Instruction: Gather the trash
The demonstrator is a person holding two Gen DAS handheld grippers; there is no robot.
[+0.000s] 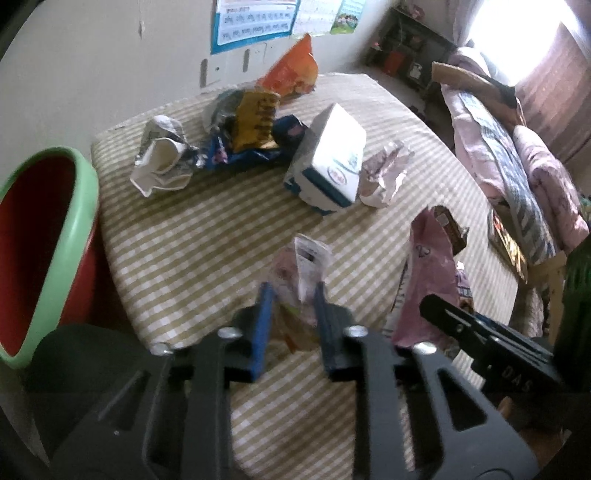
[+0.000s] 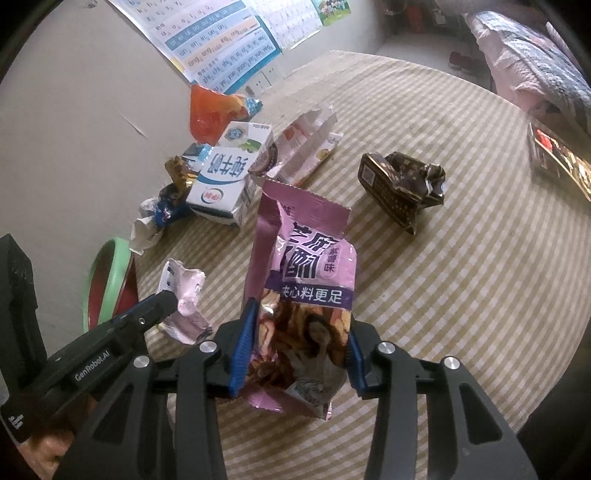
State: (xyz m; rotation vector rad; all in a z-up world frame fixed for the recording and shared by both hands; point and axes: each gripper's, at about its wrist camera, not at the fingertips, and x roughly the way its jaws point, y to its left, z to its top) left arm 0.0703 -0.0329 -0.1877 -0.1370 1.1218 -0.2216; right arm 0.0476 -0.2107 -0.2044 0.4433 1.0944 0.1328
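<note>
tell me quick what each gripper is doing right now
left gripper: closed on the small crumpled wrapper
right gripper: closed on the pink snack bag

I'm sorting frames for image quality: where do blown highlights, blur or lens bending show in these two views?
Left wrist view: the window at top right is blown out white, and the small crumpled wrapper between the fingers is smeared soft. Right wrist view: print on the pink snack bag reads sharp. Both views: fisheye bends the striped tablecloth edges, with dark corners.
</note>
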